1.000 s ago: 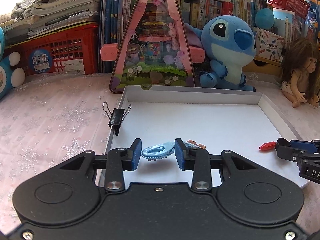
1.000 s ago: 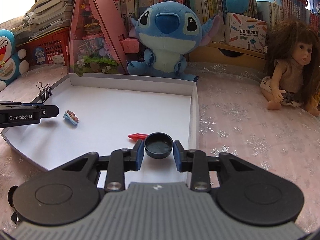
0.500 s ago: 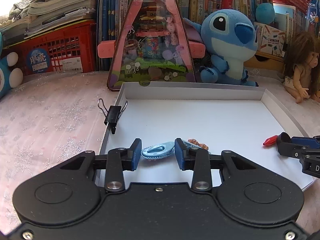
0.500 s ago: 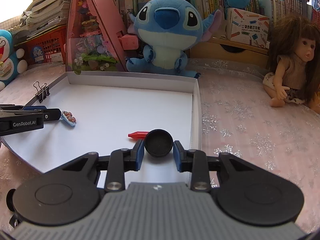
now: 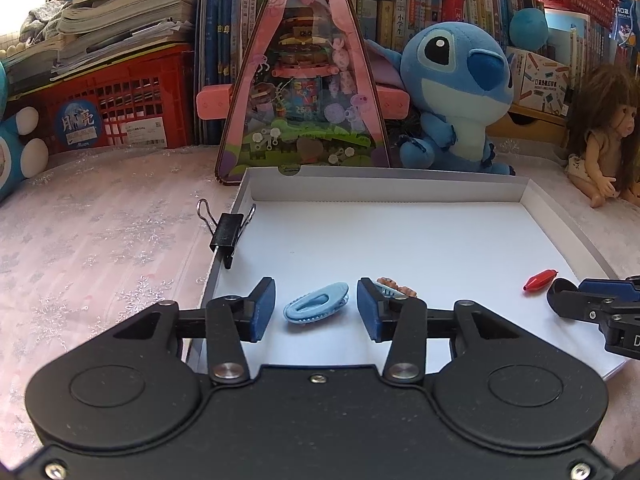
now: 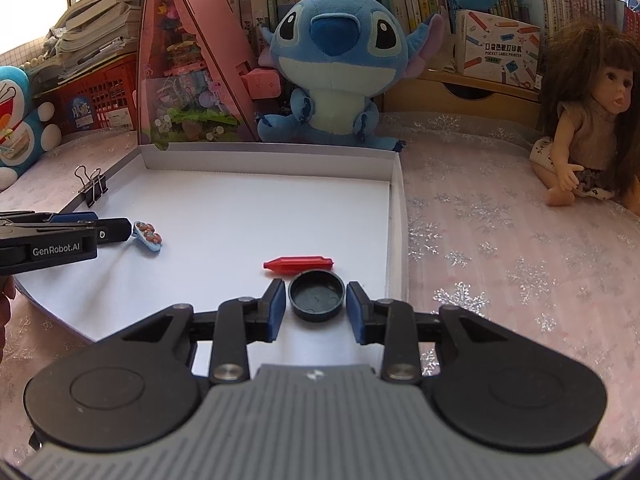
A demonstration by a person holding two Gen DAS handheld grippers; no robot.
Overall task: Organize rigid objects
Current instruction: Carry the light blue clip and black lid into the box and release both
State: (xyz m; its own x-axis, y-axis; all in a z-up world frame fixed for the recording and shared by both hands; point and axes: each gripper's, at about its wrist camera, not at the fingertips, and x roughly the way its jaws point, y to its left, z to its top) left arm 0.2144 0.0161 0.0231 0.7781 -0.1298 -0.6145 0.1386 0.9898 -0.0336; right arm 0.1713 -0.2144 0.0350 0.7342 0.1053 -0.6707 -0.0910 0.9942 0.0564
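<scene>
Two hair clips (image 5: 316, 309), one red crayon (image 6: 298, 264) and one round black cap (image 6: 316, 295) lie in the white tray (image 5: 400, 190); left gripper (image 5: 316, 308) and right gripper (image 6: 316, 308) are opening, pads clear.

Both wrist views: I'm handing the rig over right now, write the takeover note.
Left gripper: jaws opening, light blue hair clip lies free between them on the white tray.
Right gripper: jaws opening, black round cap sits loose between them in the tray.
Also in tray: red crayon, decorated clip. Binder clip is on the tray's left wall.
Done: clip and cap placed.
Left: withdraw both grippers.
</scene>
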